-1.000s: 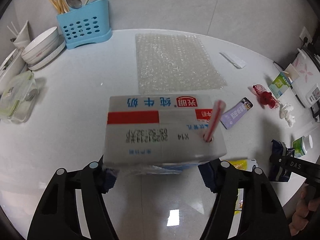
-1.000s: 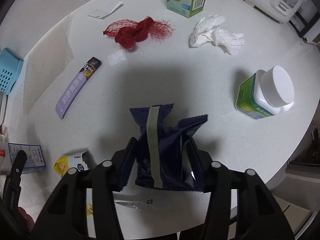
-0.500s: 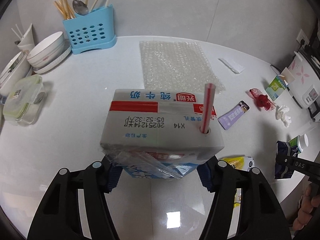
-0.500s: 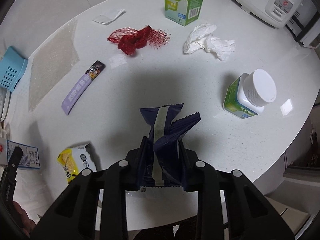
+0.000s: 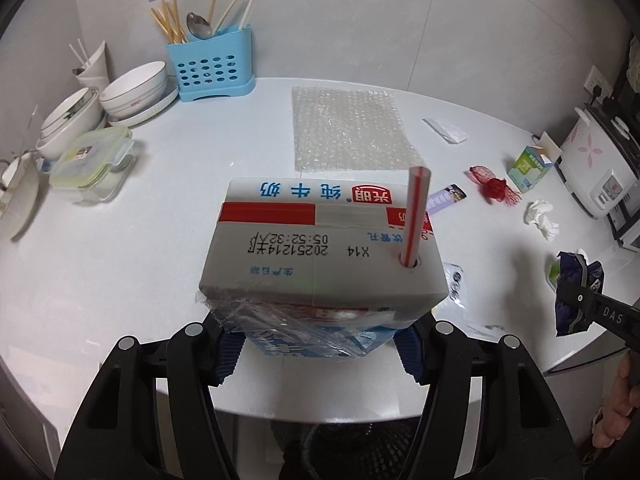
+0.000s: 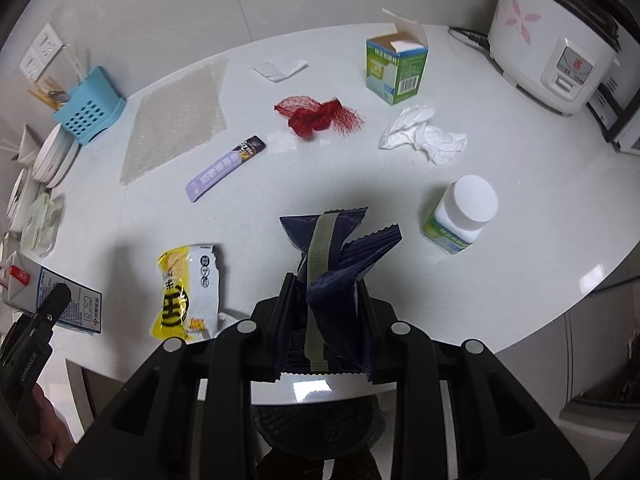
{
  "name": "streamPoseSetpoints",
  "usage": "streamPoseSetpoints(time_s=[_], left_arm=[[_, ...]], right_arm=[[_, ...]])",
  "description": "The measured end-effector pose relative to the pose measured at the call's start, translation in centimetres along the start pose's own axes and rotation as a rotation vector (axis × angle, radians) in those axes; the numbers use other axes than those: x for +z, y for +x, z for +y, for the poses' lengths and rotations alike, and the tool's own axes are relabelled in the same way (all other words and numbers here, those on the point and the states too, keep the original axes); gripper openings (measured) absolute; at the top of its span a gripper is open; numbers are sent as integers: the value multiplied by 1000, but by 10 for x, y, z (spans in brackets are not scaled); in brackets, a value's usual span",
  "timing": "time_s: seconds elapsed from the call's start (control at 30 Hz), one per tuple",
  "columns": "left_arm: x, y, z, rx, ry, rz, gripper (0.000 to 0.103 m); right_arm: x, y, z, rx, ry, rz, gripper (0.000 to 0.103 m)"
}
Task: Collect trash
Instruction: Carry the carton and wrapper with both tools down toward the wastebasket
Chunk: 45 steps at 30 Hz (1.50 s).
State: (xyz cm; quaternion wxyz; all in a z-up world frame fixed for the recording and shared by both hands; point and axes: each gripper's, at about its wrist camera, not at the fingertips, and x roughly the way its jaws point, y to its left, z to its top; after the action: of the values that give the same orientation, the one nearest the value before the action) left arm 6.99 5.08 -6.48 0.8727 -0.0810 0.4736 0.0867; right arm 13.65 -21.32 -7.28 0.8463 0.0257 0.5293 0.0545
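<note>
A black mesh bin point(image 6: 316, 424) is glimpsed below the near edge of the worktop point(image 5: 120, 248), under both grippers. The left gripper point(image 5: 316, 344) is clamped on a milk carton point(image 5: 320, 252), gripped low on its sides and held clear of the worktop; a loose plastic film point(image 5: 280, 320) hangs from its front and a striped straw point(image 5: 416, 216) stands in the top hole. The right gripper point(image 6: 324, 320) has its fingers point(image 6: 286, 312) pinched on a crumpled dark blue wrapper point(image 6: 336, 248), and those fingers have just been closing on it.

The chief risk is judged to lie with the carton: any liquid left inside could be spilled through the straw hole if the carton is tipped, and the smooth sides could slip from the pads. The thin wrapper could be pulled free if it is snagged. As the two grippers are close together over one bin, a collision could be caused by a shared drop.

Beyond, a yellow snack packet point(image 6: 188, 292) lies just by the near edge and a white-capped bottle point(image 6: 460, 216) stands near the right rim, where either could be knocked off. Open room is left in the middle. Farther off lie a purple sachet point(image 6: 224, 168), red netting point(image 6: 316, 114), crumpled tissue point(image 6: 424, 136), a green box point(image 6: 396, 68) and a bubble wrap sheet point(image 5: 348, 128); dishes point(image 5: 132, 92) and a rice cooker point(image 6: 552, 44) crowd the far sides.
</note>
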Motion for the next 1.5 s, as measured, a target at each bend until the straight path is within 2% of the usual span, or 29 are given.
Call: streamPoseSetpoints(time_s=[0.37,0.87,1.13,1.5], left_arm=[[-56,-61,-16,-5,-10,-18,62],[-133,-88,-33,-37,-3,7,62],[-172,-78,-37,-55,25,41,62],[-222,-39,-36,-89,46,87,62]], right_arm=[[-48,-49,-19,41,-85,-83,26],[-122,-79,-37,87,-188,-123,26],[-161,-74,-46,123,-222,-103,26],[-209,-19,-48,183,-252,-13,26]])
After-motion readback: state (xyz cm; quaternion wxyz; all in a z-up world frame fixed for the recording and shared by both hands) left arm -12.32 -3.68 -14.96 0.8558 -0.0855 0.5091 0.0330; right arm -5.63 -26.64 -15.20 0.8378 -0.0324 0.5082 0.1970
